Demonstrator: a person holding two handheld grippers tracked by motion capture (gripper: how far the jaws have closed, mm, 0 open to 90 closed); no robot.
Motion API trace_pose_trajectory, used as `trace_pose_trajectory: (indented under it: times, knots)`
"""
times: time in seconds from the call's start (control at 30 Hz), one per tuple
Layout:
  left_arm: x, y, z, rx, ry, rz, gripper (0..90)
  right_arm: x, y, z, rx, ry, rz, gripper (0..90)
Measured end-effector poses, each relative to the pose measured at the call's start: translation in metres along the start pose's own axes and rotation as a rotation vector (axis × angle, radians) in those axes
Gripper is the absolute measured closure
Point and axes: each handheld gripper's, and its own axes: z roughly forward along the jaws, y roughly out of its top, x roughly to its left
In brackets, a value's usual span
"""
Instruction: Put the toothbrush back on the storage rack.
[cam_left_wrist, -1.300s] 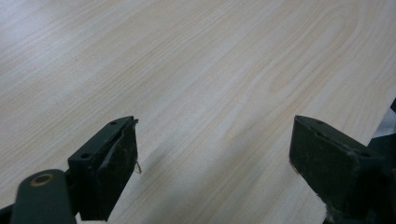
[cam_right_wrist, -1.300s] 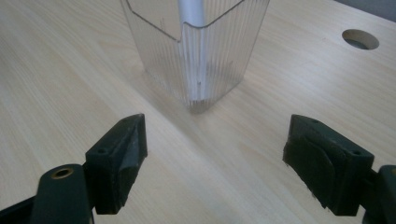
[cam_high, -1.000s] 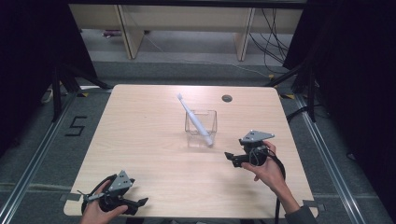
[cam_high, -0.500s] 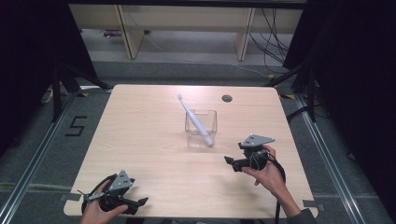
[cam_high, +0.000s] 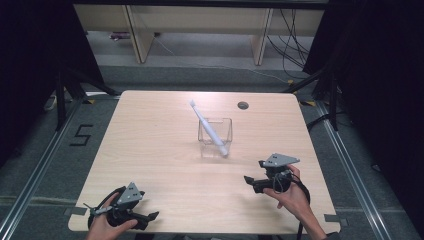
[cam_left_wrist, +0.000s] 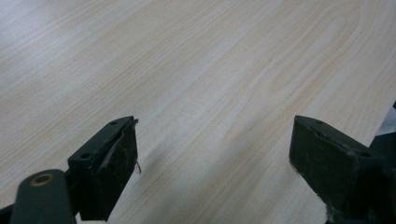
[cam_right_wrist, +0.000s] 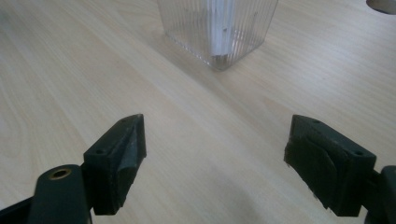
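Observation:
A clear ribbed square cup (cam_high: 215, 136) stands near the middle of the wooden table (cam_high: 150, 140). A white toothbrush (cam_high: 208, 128) leans in it, its head sticking out toward the far left. In the right gripper view the cup (cam_right_wrist: 219, 28) is ahead of the jaws, the toothbrush handle (cam_right_wrist: 219, 23) visible through its wall. My right gripper (cam_high: 252, 182) is held low at the cup's near right, open and empty (cam_right_wrist: 212, 163). My left gripper (cam_high: 150, 217) rests at the table's near left edge, open with bare wood between its jaws (cam_left_wrist: 215, 172).
A small round hole (cam_high: 243, 105) sits in the table's far right part. Metal floor rails run along both sides of the table, and shelving legs and cables stand beyond its far edge.
The right gripper has drawn back toward the near edge, away from the cup. The left gripper has stayed in place.

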Motion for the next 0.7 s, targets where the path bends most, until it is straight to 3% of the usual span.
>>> trace_pose_trajectory:
  times: [0.03,0.17,0.23,0.3,0.43,0.47,0.57,0.6,0.63,0.67,0.7]
  knots:
    - [0.000,0.000,0.000,-0.001,0.001,0.001,15.0,-0.001,-0.001,-0.001,0.002,-0.002,-0.016,20.5]
    - [0.000,0.000,0.000,-0.003,0.001,0.000,15.0,0.000,-0.005,-0.003,0.005,-0.001,-0.005,20.5]
    - [0.000,0.000,0.000,-0.002,0.000,0.001,15.0,0.001,-0.008,-0.004,0.026,-0.005,0.020,20.5]
    - [0.000,0.000,0.000,0.000,0.001,0.001,15.0,-0.001,-0.010,-0.004,0.019,-0.003,-0.005,20.6]
    - [0.000,0.000,0.000,-0.002,0.002,-0.001,15.0,-0.001,-0.014,-0.006,0.016,-0.008,-0.009,20.4]
    - [0.000,0.000,0.000,-0.002,0.001,0.000,15.0,0.000,-0.015,-0.008,0.026,-0.002,0.012,20.3]
    - [0.000,0.000,0.001,-0.005,0.000,-0.002,15.0,0.000,-0.019,-0.008,0.030,0.003,0.000,19.0]
    - [0.000,0.000,0.000,-0.002,0.001,0.001,15.0,0.002,-0.020,-0.009,0.038,0.009,0.025,18.6]
    - [0.000,0.000,0.000,-0.001,0.001,0.001,15.0,0.000,-0.022,-0.009,0.031,0.006,0.000,18.4]
    - [0.000,0.000,0.000,-0.001,0.002,0.000,15.0,0.001,-0.023,-0.010,0.041,0.012,0.021,17.7]
    - [0.000,0.000,0.000,-0.002,0.003,-0.001,15.0,0.001,-0.024,-0.009,0.036,0.021,0.004,17.1]
